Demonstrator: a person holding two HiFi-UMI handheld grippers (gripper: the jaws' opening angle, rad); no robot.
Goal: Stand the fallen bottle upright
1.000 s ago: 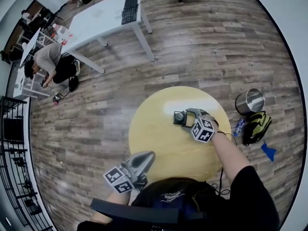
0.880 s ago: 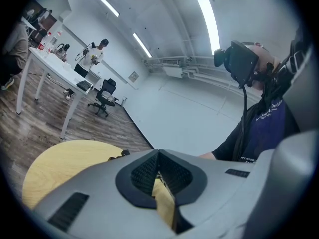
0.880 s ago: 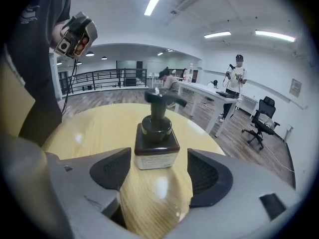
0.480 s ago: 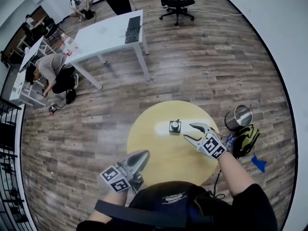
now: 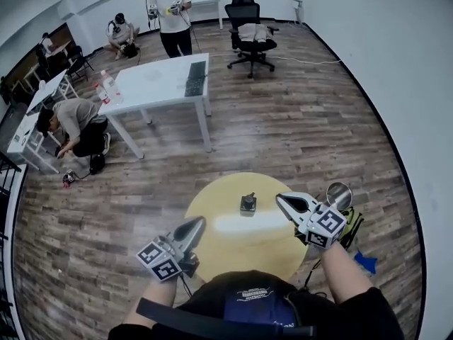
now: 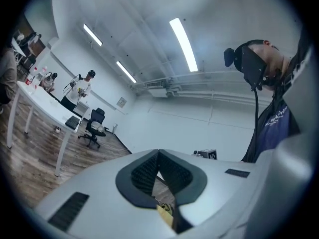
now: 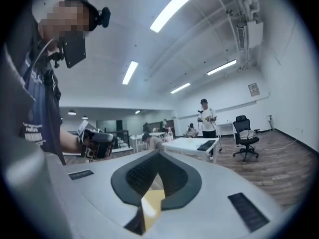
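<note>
Bottle (image 5: 248, 203) stands upright on round yellow counter (image 5: 212, 207), btwn my two tongs, touching neither. L tongs (image 5: 199, 221) fully closed, nothing in them, at counter's near-left edge. R tongs (image 5: 282, 200) just closed tight, empty, right of bottle.

In the head view, the bottle (image 5: 248, 203) at mid-frame was too small to show its label or cap. The round counter's (image 5: 212, 202) lower edge was hidden behind the person's torso (image 5: 258, 304). At right, the right gripper (image 5: 282, 200) covered part of the metal cup (image 5: 338, 195) and the green bag (image 5: 353, 227).
</note>
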